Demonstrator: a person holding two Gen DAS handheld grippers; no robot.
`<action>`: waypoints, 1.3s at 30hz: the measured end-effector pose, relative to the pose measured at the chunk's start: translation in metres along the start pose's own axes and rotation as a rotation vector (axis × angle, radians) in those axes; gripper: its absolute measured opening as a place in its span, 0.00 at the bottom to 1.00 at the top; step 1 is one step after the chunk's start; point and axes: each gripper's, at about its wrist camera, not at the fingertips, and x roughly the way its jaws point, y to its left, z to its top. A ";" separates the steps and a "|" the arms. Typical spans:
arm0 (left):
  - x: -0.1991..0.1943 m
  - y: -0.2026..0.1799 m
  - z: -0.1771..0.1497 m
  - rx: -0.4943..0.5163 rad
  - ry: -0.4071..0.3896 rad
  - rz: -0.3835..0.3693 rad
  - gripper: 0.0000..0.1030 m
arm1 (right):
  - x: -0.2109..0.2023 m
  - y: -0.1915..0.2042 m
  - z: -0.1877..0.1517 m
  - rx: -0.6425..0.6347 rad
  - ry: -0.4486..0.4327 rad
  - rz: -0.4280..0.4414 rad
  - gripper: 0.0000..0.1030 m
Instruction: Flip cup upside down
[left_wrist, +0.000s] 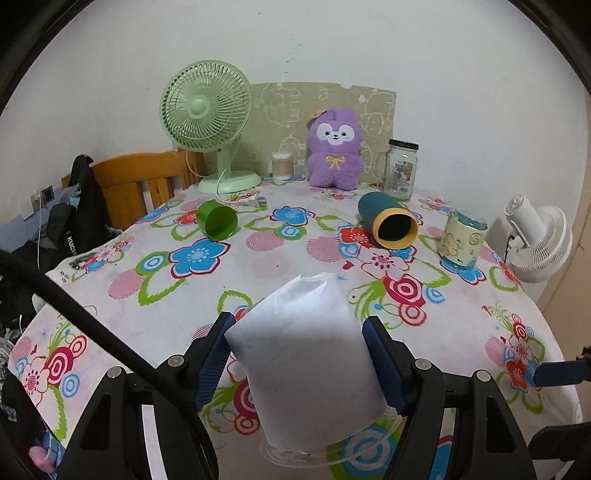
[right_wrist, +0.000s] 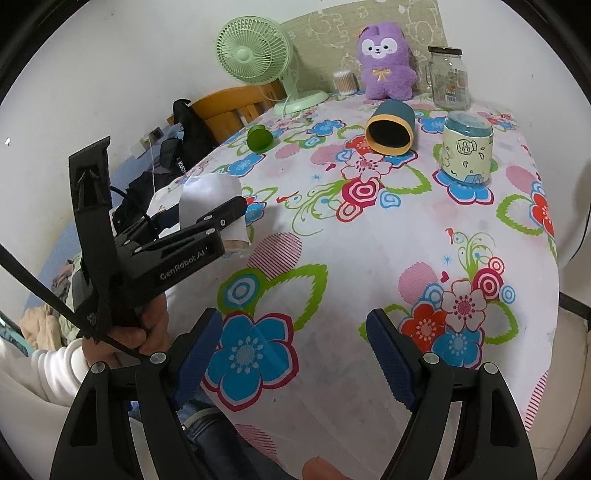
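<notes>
The tabletop (left_wrist: 280, 266), under its flowered cloth, carries everything here; at its near edge the white cup (left_wrist: 306, 362) sits between the jaws of the left gripper (left_wrist: 299, 354), and the pads appear to press on both its sides; I judge it clamped rather than merely framed. The cup's clear rim shows at the bottom and its closed end points up and away, slightly tilted; so the turn looks mostly made, the mouth already facing down. In the right wrist view the same cup (right_wrist: 214, 210) hangs low over the cloth's edge, and whether its rim touches the cloth I cannot tell. What seems left: level it, set it down on its rim, let go.

The right gripper (right_wrist: 295, 354) hovers over a bare stretch of cloth with its jaws apart and nothing between them; it takes no part in the hold.

Farther back, a teal cup with a yellow rim (left_wrist: 388, 225) lies on its side, and a small green cup (left_wrist: 216, 219) does likewise, well apart from it; a pale patterned mug (left_wrist: 461, 240) stands mouth down on the right. Whether those also need handling the task does not say; the lying ones would still need turning if so.
</notes>
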 end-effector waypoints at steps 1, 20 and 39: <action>-0.001 -0.001 -0.001 0.005 -0.003 0.001 0.70 | 0.000 0.000 -0.001 0.001 -0.001 -0.001 0.80; -0.021 0.000 -0.007 -0.033 0.065 -0.045 0.75 | -0.009 0.012 -0.010 -0.042 -0.022 0.013 0.80; -0.033 0.003 -0.011 -0.043 0.081 -0.051 0.80 | -0.012 0.015 -0.015 -0.046 -0.035 0.016 0.80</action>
